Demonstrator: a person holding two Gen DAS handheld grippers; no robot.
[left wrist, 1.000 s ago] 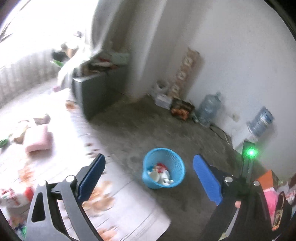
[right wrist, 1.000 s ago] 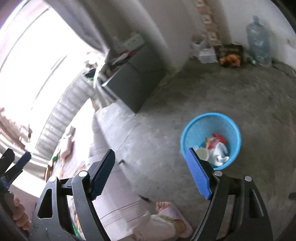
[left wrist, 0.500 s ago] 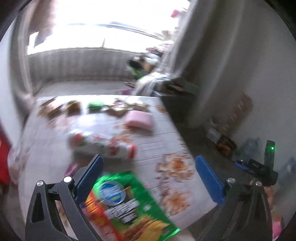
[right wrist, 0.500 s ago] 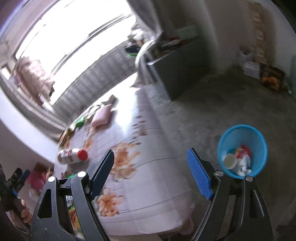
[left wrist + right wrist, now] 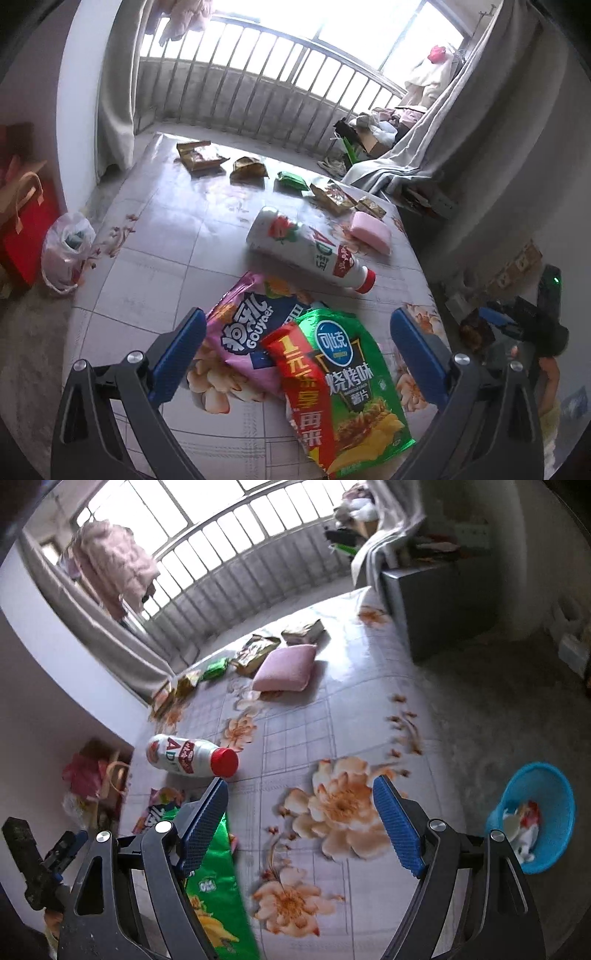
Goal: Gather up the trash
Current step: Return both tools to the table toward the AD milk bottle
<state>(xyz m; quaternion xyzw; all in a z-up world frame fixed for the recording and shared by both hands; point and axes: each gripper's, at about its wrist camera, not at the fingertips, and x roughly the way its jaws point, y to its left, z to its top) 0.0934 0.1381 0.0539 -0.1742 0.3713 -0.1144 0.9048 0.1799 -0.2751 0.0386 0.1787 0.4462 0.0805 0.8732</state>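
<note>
The green chip bag (image 5: 351, 373) lies on the mat (image 5: 166, 236) between the wide-open left gripper (image 5: 297, 354), and it looks light, crinkly and slippery, so pinch its flat edge.

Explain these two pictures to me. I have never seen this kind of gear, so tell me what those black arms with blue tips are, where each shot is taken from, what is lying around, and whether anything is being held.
No robot here: a person carries a hand-held two-finger gripper in each hand, each with a wide-angle camera looking along its fingers. One picture is from the left gripper, the other from the right gripper. The blue strips are the finger pads.

Both look down at a flowered mat. On it lie a green chip bag, a purple snack bag, a white bottle with a red cap on its side, a pink cushion and small wrappers farther back. A blue bin holding some trash stands on the floor.

Both grippers are open and hold nothing.
</note>
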